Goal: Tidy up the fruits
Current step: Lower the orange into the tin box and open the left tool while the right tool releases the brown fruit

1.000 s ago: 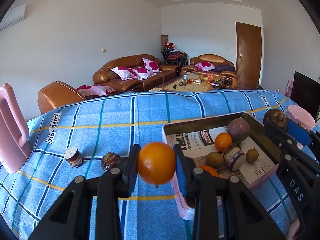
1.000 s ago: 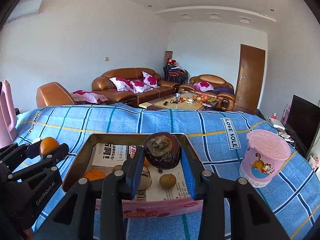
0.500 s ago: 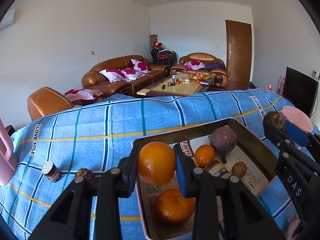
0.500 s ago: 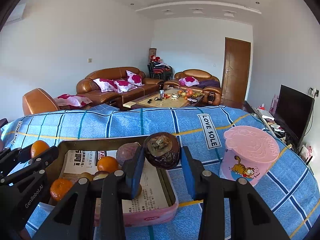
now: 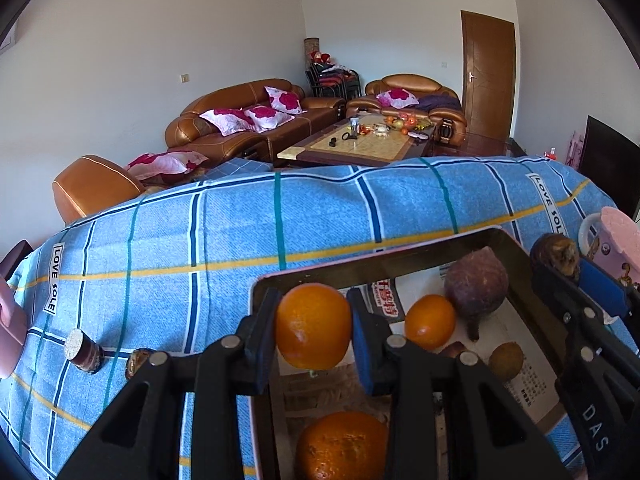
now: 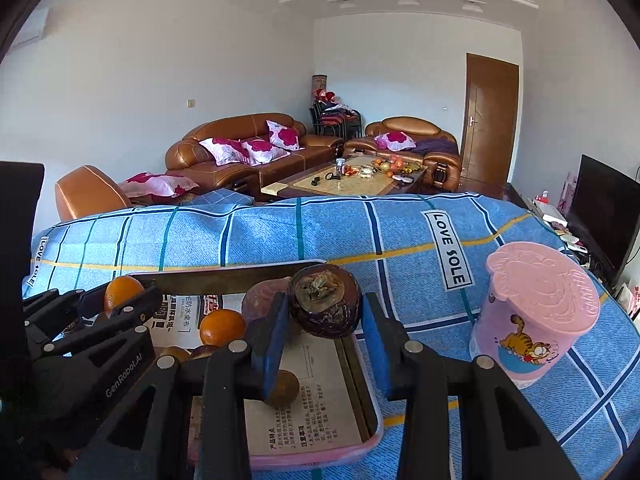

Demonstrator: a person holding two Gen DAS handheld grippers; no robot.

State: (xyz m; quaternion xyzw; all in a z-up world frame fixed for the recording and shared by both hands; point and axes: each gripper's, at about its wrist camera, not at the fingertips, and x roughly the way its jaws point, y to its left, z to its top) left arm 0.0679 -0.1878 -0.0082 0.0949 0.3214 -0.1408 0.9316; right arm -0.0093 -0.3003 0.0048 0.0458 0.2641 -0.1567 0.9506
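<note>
My left gripper is shut on an orange and holds it over the near left corner of the pink tray. The tray is lined with newspaper and holds another big orange, a small orange, a purple round fruit and a small brown fruit. My right gripper is shut on a dark brown mangosteen, above the tray's right side. In the left wrist view the right gripper shows at the tray's right edge; in the right wrist view the left gripper shows at far left.
The tray lies on a table with a blue checked cloth. A pink lidded cup with a cartoon cat stands right of the tray. A small corked jar and a dark fruit lie left of it. Sofas and a coffee table stand beyond.
Both grippers have moved rightward across the table with their fruit. The orange now hangs over the tray instead of the cloth; the mangosteen has shifted from mid-tray to its right side.
</note>
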